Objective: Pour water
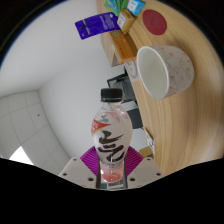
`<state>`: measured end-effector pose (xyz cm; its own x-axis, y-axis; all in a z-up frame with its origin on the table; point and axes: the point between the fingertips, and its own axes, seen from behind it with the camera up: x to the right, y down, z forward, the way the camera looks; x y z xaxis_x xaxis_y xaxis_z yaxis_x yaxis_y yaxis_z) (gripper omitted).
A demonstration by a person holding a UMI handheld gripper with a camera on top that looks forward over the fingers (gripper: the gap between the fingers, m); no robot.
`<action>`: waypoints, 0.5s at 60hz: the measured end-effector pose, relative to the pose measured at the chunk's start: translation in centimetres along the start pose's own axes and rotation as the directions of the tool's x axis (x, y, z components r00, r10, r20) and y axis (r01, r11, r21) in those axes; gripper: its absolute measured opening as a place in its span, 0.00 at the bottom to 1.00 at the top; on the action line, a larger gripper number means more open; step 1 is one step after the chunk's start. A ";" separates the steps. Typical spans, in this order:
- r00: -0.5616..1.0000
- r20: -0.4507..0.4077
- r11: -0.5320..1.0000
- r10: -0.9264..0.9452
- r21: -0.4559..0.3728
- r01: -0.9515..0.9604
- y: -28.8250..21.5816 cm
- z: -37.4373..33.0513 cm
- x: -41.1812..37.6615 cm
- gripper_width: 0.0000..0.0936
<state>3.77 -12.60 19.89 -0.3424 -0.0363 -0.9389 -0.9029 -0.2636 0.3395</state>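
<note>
Tongs [112,168] pinching a capped water bottle [112,135] upright, lifted off the desk [128,62] just short of the white bowl [165,68] (apparently the target), cap still on, tilting and pouring yet to come.

1. The bottle [112,135] fills the gap between the gripper [113,172] fingers; both pads press on it, so nothing more fits there.
2. Just beyond the bottle's cap, the white bowl [163,70] stands on the wooden surface [150,115], its open mouth unobstructed.
3. Past the bowl, boxes [110,22] and a red lid [153,21] crowd the surface's far end.
4. Beside the surface, the pale floor [45,100] lies open.
</note>
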 end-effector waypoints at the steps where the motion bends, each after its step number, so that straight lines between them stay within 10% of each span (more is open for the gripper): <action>1: 1.000 0.004 1.000 0.029 0.006 -0.029 -0.2 -0.1 0.2 0.31; 20: 0.988 -0.004 0.988 0.154 -0.027 -0.154 -1.1 -0.4 1.0 0.31; 30: 0.982 -0.095 0.984 -0.164 -0.090 0.156 -0.5 -1.3 -1.5 0.32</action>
<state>5.09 -13.65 21.04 -0.1635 -0.0841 -0.9830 -0.9181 -0.3516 0.1828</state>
